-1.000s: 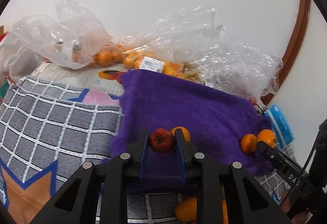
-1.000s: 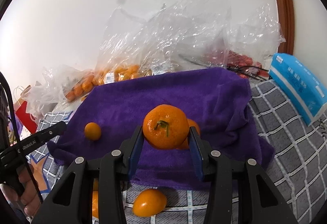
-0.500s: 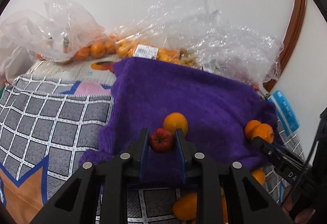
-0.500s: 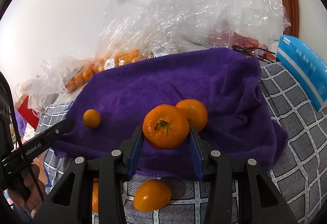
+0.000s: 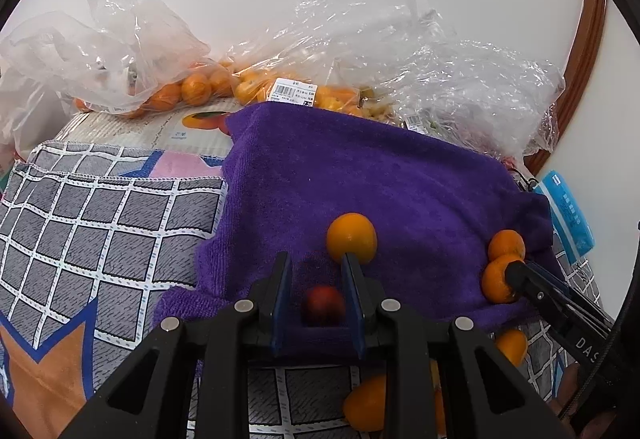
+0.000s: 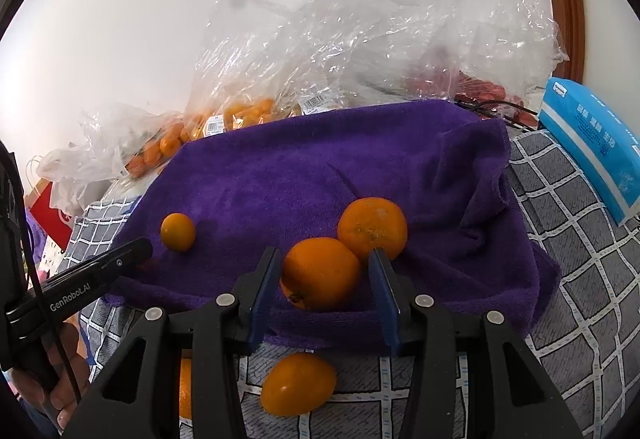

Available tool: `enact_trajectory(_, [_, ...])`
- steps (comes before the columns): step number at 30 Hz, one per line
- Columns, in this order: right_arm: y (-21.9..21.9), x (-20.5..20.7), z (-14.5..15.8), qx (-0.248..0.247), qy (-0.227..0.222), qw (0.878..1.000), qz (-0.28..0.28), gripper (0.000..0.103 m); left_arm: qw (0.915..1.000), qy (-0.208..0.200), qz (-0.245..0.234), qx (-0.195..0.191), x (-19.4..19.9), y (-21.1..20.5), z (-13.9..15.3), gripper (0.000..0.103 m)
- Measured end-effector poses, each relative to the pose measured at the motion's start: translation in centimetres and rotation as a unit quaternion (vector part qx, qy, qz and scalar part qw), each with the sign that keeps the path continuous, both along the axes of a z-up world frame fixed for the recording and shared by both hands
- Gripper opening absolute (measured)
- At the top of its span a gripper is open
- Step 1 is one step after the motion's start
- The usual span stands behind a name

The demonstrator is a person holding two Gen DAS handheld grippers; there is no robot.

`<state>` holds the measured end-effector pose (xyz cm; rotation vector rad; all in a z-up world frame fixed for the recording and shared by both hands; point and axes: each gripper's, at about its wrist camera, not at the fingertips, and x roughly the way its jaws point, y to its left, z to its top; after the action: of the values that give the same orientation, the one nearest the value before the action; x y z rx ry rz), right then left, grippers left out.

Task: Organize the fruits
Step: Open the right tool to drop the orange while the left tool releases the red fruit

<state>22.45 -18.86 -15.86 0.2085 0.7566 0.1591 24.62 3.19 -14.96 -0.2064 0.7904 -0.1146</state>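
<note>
Purple towel (image 5: 360,179): left claw (image 5: 315,263) opening around red fruit (image 5: 324,305); right claw (image 6: 324,257) loose around orange (image 6: 320,275); bags (image 6: 320,39) behind.

White lettering "GenRobot.AI" runs along the black finger of the left tool (image 6: 96,281), and the letters "DAS" (the rest cut off) show on the black finger of the right tool (image 5: 560,313). A white barcode price label (image 5: 294,92) sits on the clear plastic bag of oranges (image 5: 280,79), and further barcode labels (image 6: 316,103) sit on the bags behind the cloth, their print too small to read. The blue tissue pack (image 6: 596,147) carries white characters, which are likewise too small to make out.
</note>
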Motion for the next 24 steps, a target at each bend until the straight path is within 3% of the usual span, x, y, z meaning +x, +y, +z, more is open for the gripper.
enact_trajectory(3, [-0.2, -0.2, 0.2, 0.005, -0.005, 1.000, -0.003, 0.047, 0.9999, -0.008, 0.002, -0.007, -0.2, 0.2, 0.3, 0.040])
enact_trajectory(5, [-0.1, -0.3, 0.3, 0.003, -0.007, 1.000, -0.005, 0.050, 0.9998, -0.016, 0.005, -0.006, -0.4, 0.2, 0.5, 0.043])
enact_trajectory(14, [0.7, -0.8, 0.8, -0.026, -0.025, 0.999, -0.009, 0.051, 0.9991, -0.038, 0.022, -0.001, -0.7, 0.6, 1.3, 0.044])
enact_trajectory(20, [0.4, -1.3, 1.7, -0.026, -0.046, 0.998, -0.018, 0.051, 0.9984, -0.047, 0.029, -0.011, -1.2, 1.2, 2.2, 0.044])
enact_trajectory(24, [0.0, -1.7, 2.7, -0.021, -0.037, 0.999, -0.034, 0.051, 0.9978, -0.055, 0.038, 0.004, -1.7, 1.3, 3.1, 0.044])
